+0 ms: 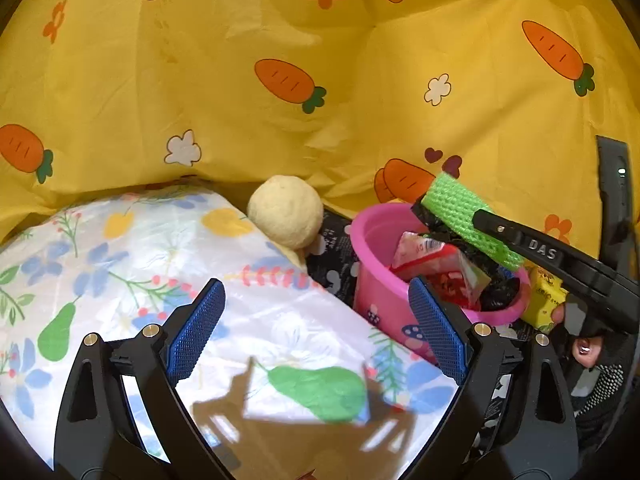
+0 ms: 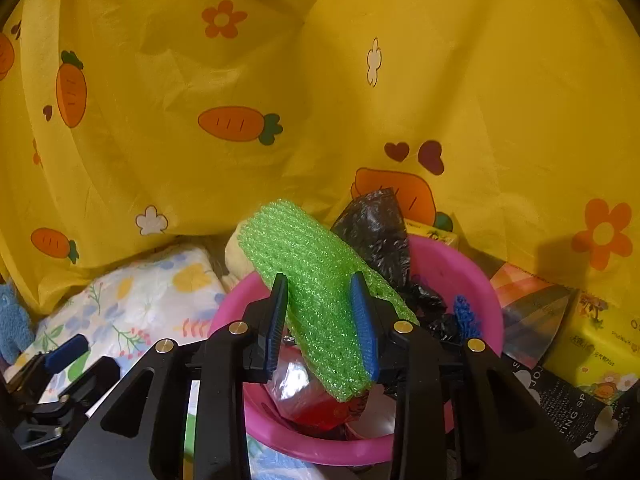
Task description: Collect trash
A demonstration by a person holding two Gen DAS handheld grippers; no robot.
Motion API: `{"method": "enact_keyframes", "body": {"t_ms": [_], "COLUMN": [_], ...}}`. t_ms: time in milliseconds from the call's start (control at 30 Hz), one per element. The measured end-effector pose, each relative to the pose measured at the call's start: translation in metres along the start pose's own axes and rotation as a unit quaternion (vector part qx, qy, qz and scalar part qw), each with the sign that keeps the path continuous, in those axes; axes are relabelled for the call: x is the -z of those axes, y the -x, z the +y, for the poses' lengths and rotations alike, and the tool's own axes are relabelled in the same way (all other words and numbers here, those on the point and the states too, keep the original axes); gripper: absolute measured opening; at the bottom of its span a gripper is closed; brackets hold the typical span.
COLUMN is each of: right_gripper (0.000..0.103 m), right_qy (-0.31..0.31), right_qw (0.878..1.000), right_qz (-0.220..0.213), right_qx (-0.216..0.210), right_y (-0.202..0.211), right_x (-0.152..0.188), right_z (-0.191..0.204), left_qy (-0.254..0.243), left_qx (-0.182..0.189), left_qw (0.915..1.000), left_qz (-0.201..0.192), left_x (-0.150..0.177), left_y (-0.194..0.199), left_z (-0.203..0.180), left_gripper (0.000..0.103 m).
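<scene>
We held the green foam net sleeve (image 2: pixel 320 300) clamped in our right hand-held gripper (image 2: pixel 324 320) above the pink plastic bin (image 2: pixel 472 276); at nine o'clock the left hand-held gripper (image 1: pixel 316 332) stood apart, empty. Next, we judged, release it inside.

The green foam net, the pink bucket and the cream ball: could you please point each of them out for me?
green foam net (image 2: pixel 320 292), right wrist view, middle of the mesh between the fingers.
pink bucket (image 1: pixel 376 300), left wrist view, outer wall below the rim.
cream ball (image 1: pixel 286 211), left wrist view, centre of its surface.
</scene>
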State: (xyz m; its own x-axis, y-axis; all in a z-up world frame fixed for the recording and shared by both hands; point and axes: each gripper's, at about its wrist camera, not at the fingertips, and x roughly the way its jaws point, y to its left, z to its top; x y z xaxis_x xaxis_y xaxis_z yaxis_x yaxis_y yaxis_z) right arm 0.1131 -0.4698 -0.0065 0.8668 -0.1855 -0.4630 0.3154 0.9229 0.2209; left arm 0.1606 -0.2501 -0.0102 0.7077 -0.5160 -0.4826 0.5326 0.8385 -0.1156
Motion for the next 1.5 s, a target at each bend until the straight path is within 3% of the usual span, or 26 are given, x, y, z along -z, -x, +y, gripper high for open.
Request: {"method": "enact_keyframes", "body": {"t_ms": [233, 267, 300, 367, 600, 733, 767, 933, 1100, 1500], "right_gripper": [0.033, 0.034, 0.046, 0.059, 0.083, 0.091, 0.097, 0.098, 0.098, 0.098], "right_qy": [0.005, 0.004, 0.003, 0.002, 0.004, 0.023, 0.031, 0.043, 0.065, 0.1], "right_qw": [0.997, 0.997, 0.997, 0.999, 1.0, 0.998, 0.997, 0.995, 0.994, 0.99], "right_qz": [0.077, 0.072, 0.067, 0.046, -0.023, -0.057, -0.066, -0.084, -0.088, -0.097], "right_qx": [0.03, 0.026, 0.023, 0.021, 0.014, 0.031, 0.035, 0.031, 0.017, -0.005], "right_y": [-0.034, -0.03, -0.027, -0.015, 0.029, 0.054, 0.062, 0.087, 0.109, 0.157], "right_x": [0.017, 0.017, 0.016, 0.016, 0.007, 0.006, 0.009, 0.025, 0.052, 0.1], "right_z": [0.0, 0.0, 0.0, -0.001, -0.003, 0.008, 0.014, 0.035, 0.063, 0.112], "left_qy": [0.022, 0.023, 0.025, 0.027, 0.045, 0.052, 0.053, 0.043, 0.027, 0.057], "left_qx": [-0.018, -0.023, -0.03, -0.041, -0.074, -0.107, -0.116, -0.131, -0.169, -0.206], "left_qw": [0.9996, 0.9994, 0.9992, 0.9987, 0.9962, 0.9926, 0.9915, 0.9898, 0.9843, 0.976], "left_qz": [-0.001, -0.003, -0.005, -0.009, -0.009, -0.025, -0.027, -0.038, -0.044, -0.042], "left_x": [0.017, 0.019, 0.019, 0.02, 0.023, 0.026, 0.027, 0.035, 0.047, 0.077], "left_y": [0.03, 0.033, 0.035, 0.037, 0.046, 0.061, 0.065, 0.088, 0.112, 0.169], "left_z": [0.021, 0.023, 0.025, 0.027, 0.036, 0.042, 0.044, 0.046, 0.049, 0.078], "left_gripper": [0.094, 0.095, 0.096, 0.097, 0.097, 0.097, 0.097, 0.097, 0.097, 0.097]}}
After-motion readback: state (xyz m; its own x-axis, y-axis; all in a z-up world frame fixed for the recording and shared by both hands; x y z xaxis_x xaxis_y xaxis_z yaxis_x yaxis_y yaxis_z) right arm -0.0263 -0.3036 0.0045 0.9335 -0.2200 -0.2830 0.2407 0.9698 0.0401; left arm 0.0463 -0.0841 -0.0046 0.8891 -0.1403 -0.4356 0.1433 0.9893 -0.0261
